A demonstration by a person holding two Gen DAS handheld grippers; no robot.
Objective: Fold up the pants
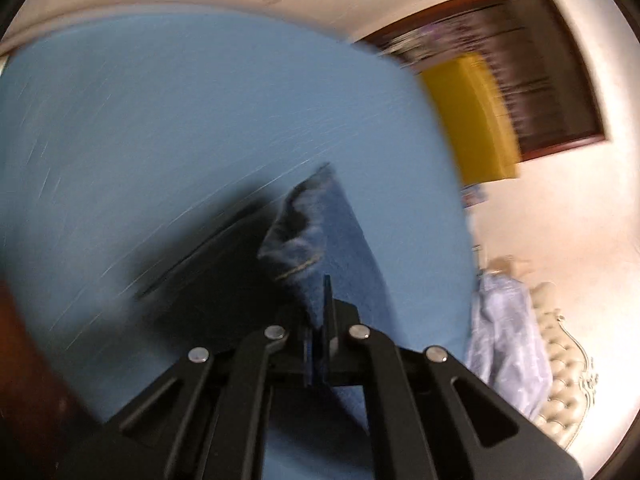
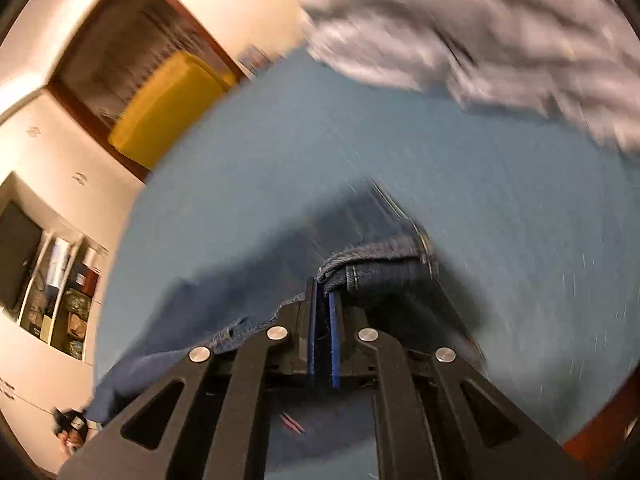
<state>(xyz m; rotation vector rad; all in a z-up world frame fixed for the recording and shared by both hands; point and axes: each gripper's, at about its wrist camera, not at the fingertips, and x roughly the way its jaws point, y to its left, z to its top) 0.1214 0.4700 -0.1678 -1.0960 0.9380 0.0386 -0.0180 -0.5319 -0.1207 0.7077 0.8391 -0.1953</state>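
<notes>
Dark blue denim pants (image 1: 316, 236) hang lifted above a light blue sheet (image 1: 180, 120). In the left wrist view my left gripper (image 1: 320, 320) is shut on a stitched edge of the denim, which rises from between its blue pads. In the right wrist view my right gripper (image 2: 323, 300) is shut on another hemmed corner of the pants (image 2: 380, 268). More of the cloth trails down to the left below that gripper. Both views are blurred by motion.
The blue sheet (image 2: 400, 140) covers a bed. A crumpled pale grey-lilac cloth (image 2: 460, 32) lies at its far side and shows as a pale bundle (image 1: 504, 340) beside a tufted cream headboard (image 1: 564, 368). A yellow cushion (image 1: 472, 120), a dark wooden frame and open shelves (image 2: 60, 288) stand beyond.
</notes>
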